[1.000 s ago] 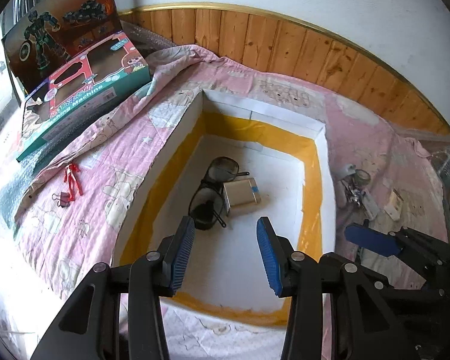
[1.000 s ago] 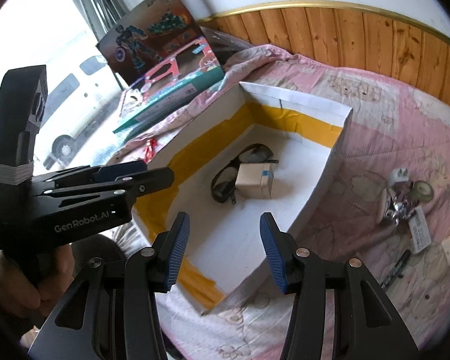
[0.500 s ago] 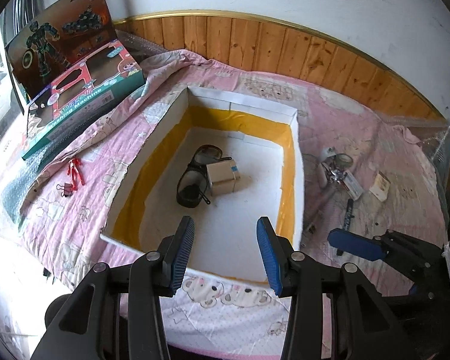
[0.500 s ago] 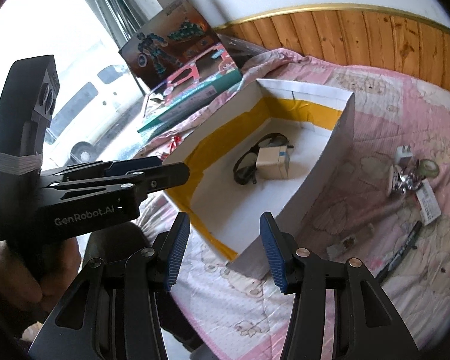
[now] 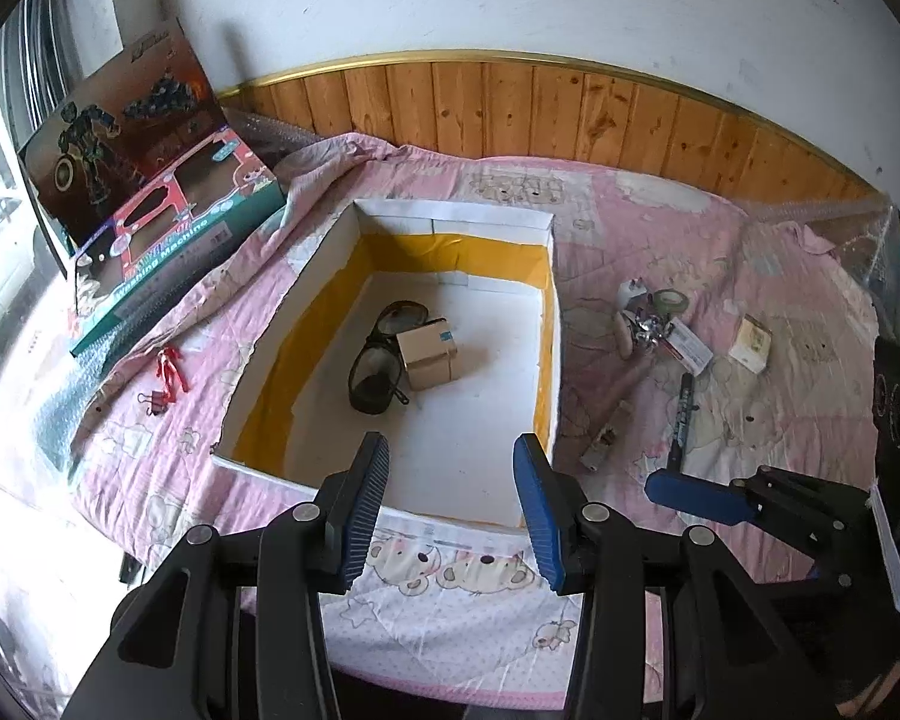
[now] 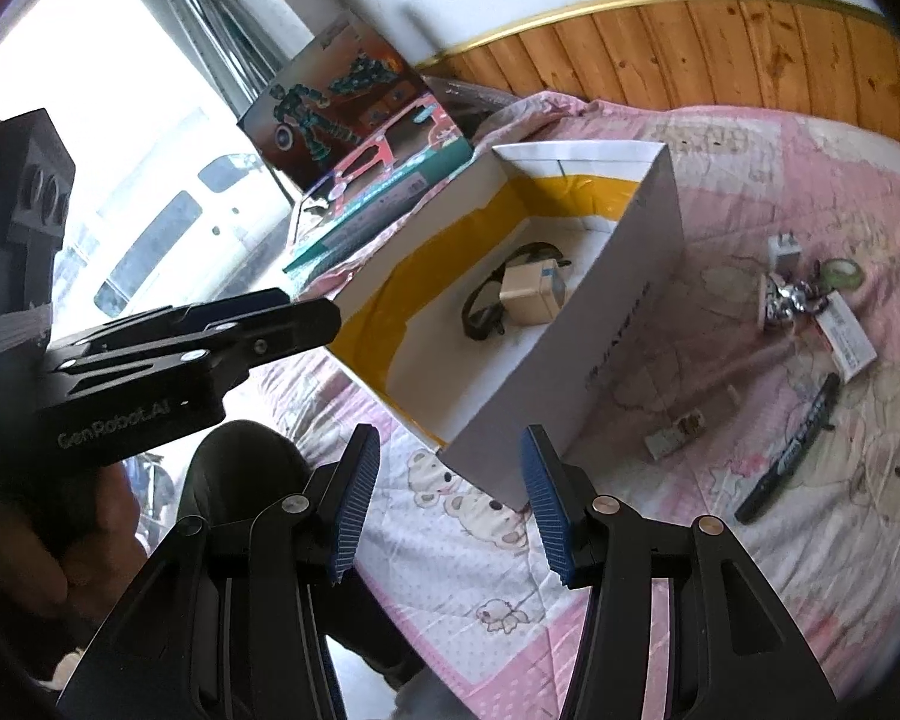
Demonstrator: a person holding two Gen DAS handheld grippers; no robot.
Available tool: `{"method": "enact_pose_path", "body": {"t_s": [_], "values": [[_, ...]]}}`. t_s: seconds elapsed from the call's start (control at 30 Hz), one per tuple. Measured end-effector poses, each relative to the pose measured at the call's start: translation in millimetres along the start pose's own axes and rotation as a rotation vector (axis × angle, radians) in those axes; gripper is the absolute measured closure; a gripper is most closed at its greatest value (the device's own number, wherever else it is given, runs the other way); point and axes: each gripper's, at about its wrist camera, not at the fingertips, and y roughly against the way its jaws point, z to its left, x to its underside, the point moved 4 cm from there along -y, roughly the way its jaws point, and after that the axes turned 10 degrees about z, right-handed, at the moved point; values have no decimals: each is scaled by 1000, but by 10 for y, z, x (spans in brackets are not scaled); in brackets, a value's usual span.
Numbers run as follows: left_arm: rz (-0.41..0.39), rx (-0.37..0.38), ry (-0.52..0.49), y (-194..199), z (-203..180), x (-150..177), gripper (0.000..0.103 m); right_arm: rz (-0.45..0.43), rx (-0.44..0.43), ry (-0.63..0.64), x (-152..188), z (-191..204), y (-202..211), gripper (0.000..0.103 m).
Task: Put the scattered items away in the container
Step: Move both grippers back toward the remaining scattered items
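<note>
Compared with a second ago, both cameras have been drawn back and up from the white open-topped cardboard box with yellow-taped inner walls (image 5: 543, 324): then only its interior filled the left wrist view, whereas its whole outline and the near edge of the pink cartoon-print quilted bed cover (image 5: 606, 228) are now seen. The contents are unchanged: the dark-lensed black-framed glasses (image 5: 378, 381) lie on the box floor touching the small brown cardboard carton (image 5: 429, 354).

The left hand-held gripper (image 5: 450, 498) is held above the near wall of the box, its blue-padded fingers (image 5: 366, 504) spread wide with nothing between them. The right hand-held gripper (image 6: 447, 504) is poised over the near right corner of the box, likewise wide open and empty. In the right wrist view the left unit is seen at the left, gripped by a person's hand (image 6: 24, 546).

Still scattered on the bed to the right of the box are a black marker pen (image 5: 683, 405), a small cluster of shiny metal keys and trinkets (image 5: 648, 321), a roll of greenish tape (image 5: 671, 300), a white-and-red flat packet (image 5: 687, 348) and a small cream carton (image 5: 750, 342). To the left, a red ribbon (image 5: 171, 366) and a black binder clip (image 5: 156, 401) lie near the colourful toy boxes (image 5: 150, 228).
</note>
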Motion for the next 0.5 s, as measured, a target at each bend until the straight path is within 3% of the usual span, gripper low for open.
{"method": "enact_pose_path", "body": {"t_s": [0.5], "values": [[-38, -19, -101, 143, -484, 102, 55, -28, 3, -74, 164, -307, 202, 50]]}}
